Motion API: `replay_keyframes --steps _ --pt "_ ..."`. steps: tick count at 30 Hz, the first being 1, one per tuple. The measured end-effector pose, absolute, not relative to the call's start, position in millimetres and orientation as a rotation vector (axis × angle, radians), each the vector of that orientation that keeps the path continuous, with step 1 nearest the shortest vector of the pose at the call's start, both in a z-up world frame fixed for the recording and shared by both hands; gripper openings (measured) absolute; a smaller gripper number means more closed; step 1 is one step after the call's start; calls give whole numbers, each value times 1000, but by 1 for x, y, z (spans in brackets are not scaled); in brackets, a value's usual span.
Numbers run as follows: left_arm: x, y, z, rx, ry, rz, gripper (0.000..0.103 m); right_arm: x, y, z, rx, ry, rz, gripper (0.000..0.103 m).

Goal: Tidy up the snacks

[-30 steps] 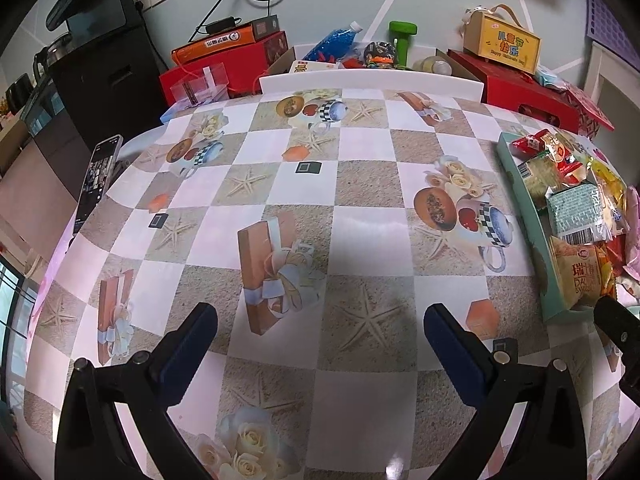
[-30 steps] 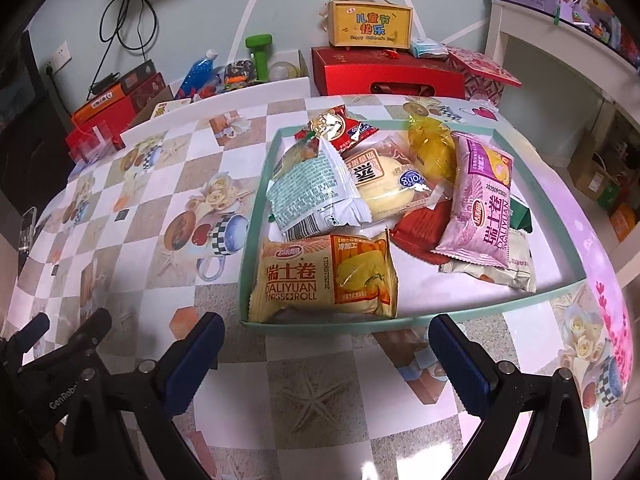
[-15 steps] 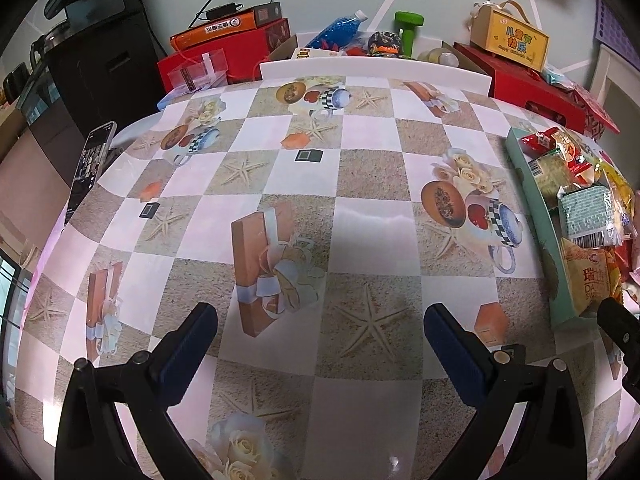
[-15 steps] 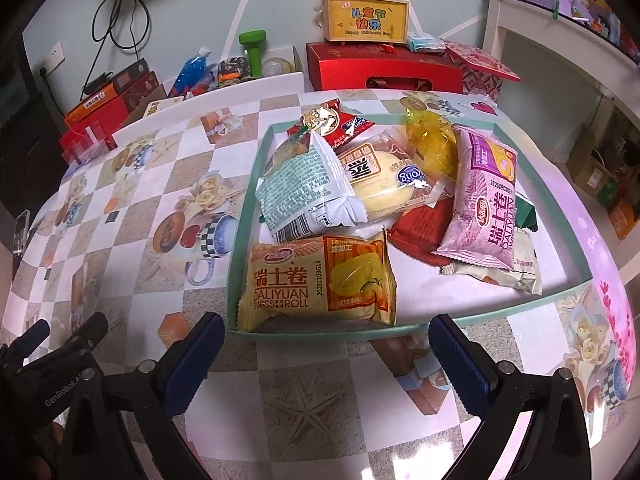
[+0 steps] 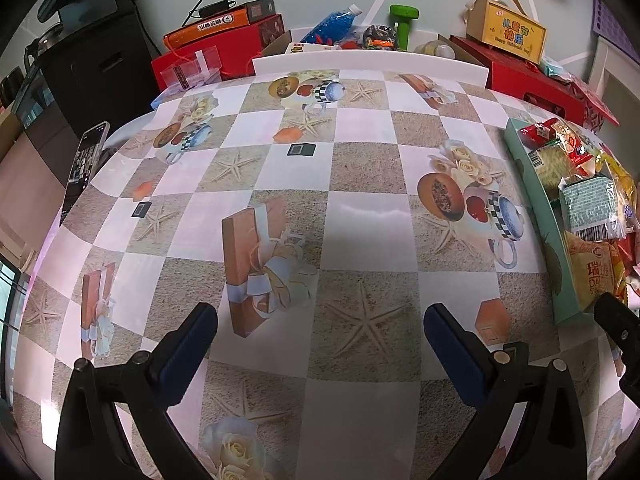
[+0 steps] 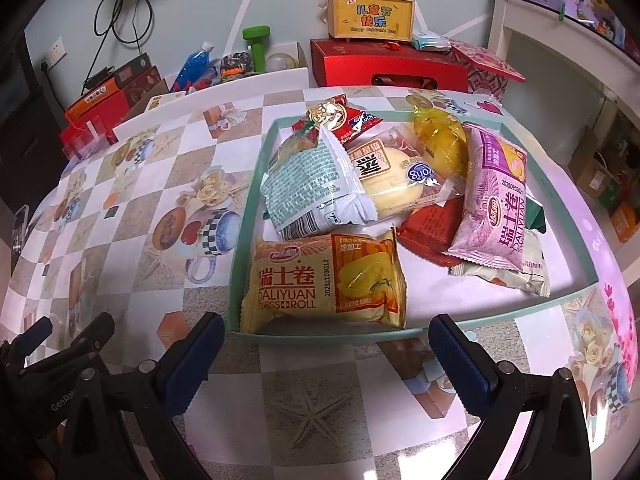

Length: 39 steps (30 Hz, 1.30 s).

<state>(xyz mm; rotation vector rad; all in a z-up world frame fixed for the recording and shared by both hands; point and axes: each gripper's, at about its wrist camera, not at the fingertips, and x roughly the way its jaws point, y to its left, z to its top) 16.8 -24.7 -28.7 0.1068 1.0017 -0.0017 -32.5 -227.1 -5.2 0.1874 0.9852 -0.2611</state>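
A shallow teal tray [image 6: 240, 248] holds several snack packs: a yellow Swiss-roll pack [image 6: 324, 284] at its near edge, a pale green-printed pack [image 6: 312, 188], a clear-wrapped bun [image 6: 400, 180], a pink Swiss-roll pack [image 6: 496, 200], a red pack [image 6: 432, 228] and a yellow bag [image 6: 440, 140]. My right gripper [image 6: 326, 352] is open and empty, just in front of the tray's near edge. My left gripper [image 5: 320, 344] is open and empty over the checked tablecloth [image 5: 360, 168]; the tray [image 5: 532, 200] lies to its right.
Red gift boxes [image 6: 388, 68], a yellow carry box [image 6: 370, 14], a green dumbbell [image 6: 256, 46] and a blue bottle [image 6: 192, 66] crowd the table's far side. A phone [image 5: 82, 164] lies at the left edge. The left gripper's body [image 6: 52, 368] shows in the right wrist view.
Both grippers have moved a little forward over the table, so the tray looks nearer to the right one. Both stay open. No snack has moved.
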Motion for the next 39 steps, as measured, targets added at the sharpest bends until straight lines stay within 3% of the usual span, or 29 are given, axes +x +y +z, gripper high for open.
replay_keyframes --steps 39 --pt "18 -27 -33 115 1015 -5 103 -30 -227 -10 189 1000 -260 103"
